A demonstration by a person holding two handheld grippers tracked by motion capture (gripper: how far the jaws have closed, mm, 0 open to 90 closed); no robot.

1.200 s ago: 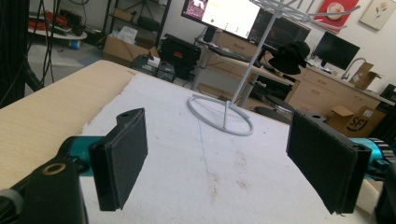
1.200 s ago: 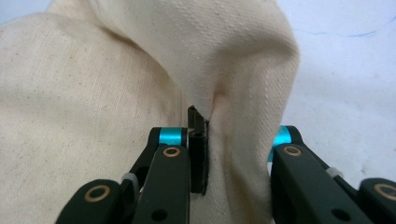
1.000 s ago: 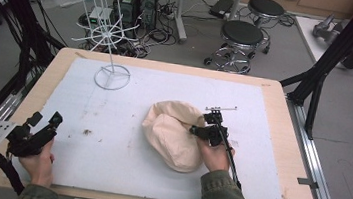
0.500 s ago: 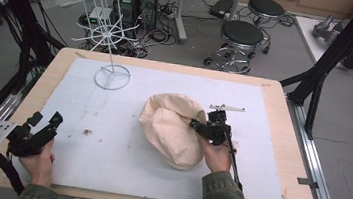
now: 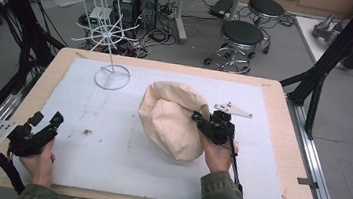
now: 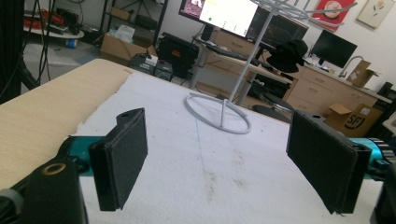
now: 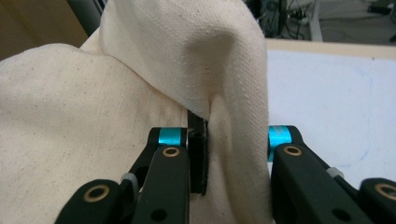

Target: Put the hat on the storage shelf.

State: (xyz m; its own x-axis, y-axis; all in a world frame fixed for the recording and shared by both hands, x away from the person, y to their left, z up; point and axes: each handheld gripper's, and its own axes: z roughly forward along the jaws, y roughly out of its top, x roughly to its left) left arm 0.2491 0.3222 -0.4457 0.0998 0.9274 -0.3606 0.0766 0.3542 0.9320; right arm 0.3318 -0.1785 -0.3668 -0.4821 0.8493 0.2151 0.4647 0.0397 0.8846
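A cream cloth hat lies bunched on the white foam board, right of centre. My right gripper is shut on a fold at the hat's right edge and holds that edge raised off the board. In the right gripper view the cream cloth is pinched between the black jaws of the right gripper. My left gripper rests at the board's near left corner, open, with nothing between its pads. The left gripper points toward the wire stand.
A white wire rack stand with a ring base stands at the far left of the board. The wooden table edge frames the board. Stools, cables and black frame posts lie beyond the table.
My right gripper has risen a little with the hat's edge, and the cloth now stands taller and more bunched. The left gripper has not moved.
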